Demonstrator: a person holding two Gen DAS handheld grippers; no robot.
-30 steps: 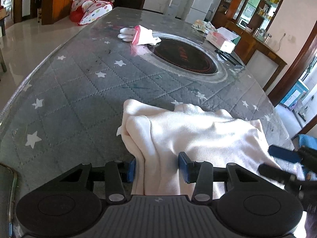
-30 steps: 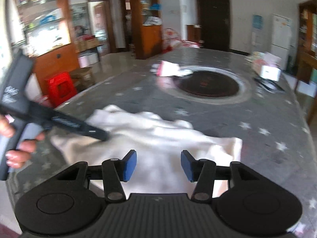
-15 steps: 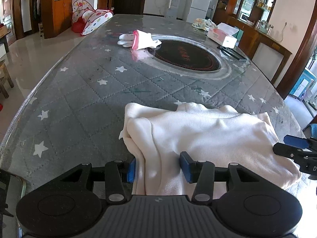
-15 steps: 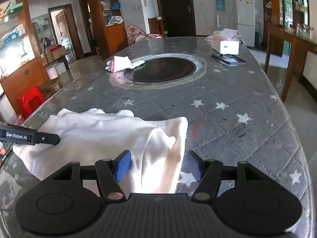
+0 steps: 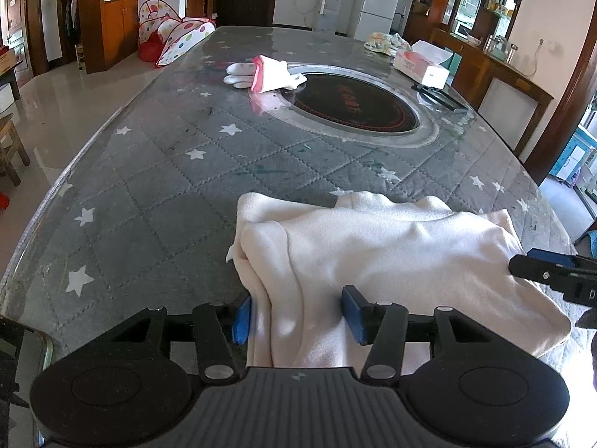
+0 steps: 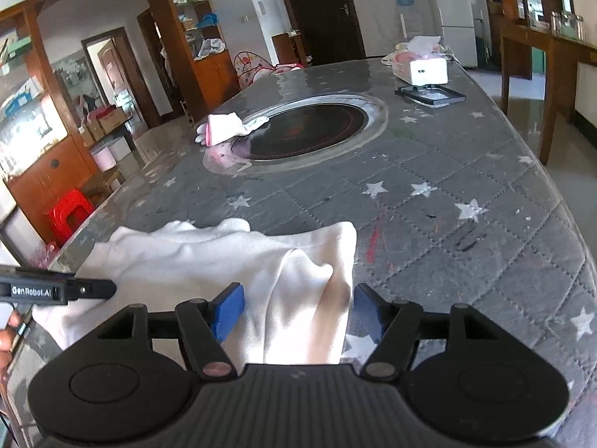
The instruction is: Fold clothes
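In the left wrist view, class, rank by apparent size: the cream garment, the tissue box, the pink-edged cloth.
1. cream garment, largest by far, though nearest the camera.
2. and 3. tissue box and pink-edged cloth: look alike, both far off; not ranked.

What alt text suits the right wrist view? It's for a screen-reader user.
The open right gripper straddles the corner of a folded cream garment on a grey star-quilted table, its pads clear of the cloth. The left gripper reaches in from the left; pink-cuffed gloves lie beyond.
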